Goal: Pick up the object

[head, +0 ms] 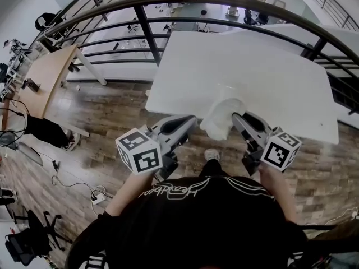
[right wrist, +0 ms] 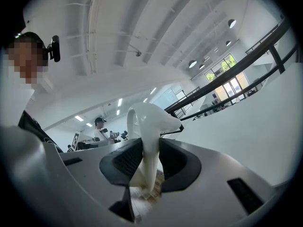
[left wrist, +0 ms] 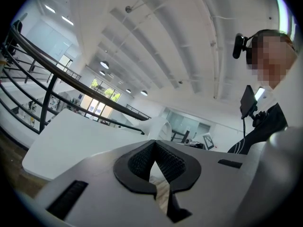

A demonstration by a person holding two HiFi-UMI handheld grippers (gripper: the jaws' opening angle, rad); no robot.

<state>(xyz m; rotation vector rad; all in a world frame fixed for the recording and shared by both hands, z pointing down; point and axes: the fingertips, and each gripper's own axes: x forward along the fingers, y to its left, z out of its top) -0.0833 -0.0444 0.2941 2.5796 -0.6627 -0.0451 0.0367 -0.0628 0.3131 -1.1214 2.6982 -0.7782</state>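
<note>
Jaws of the right claw [right wrist: 146, 157] press on a white cup [right wrist: 151, 122], pinching its thin wall between the two dark ribbed pads. The cup is glossy, smooth and plain white. Above the pads its wall rises and curls over into a rounded lip. Seen from the head camera, it is a pale hollow shape just ahead of this claw's tips, over the near edge of a white table [head: 252, 66]. Whether the cup rests on the table or hangs clear of it cannot be told. Its lower part is hidden behind the pads, so its full shape is hard to make out.

Just left of the cup, the left claw [left wrist: 154, 145] has its jaws closed tip to tip with nothing between them. It does not touch the cup.

Below both claws lies a wood floor [head: 106, 116]. Beyond the table, far ahead of the claws, runs a dark railing [head: 140, 24]. The person's hands are hidden behind the claw bodies.
</note>
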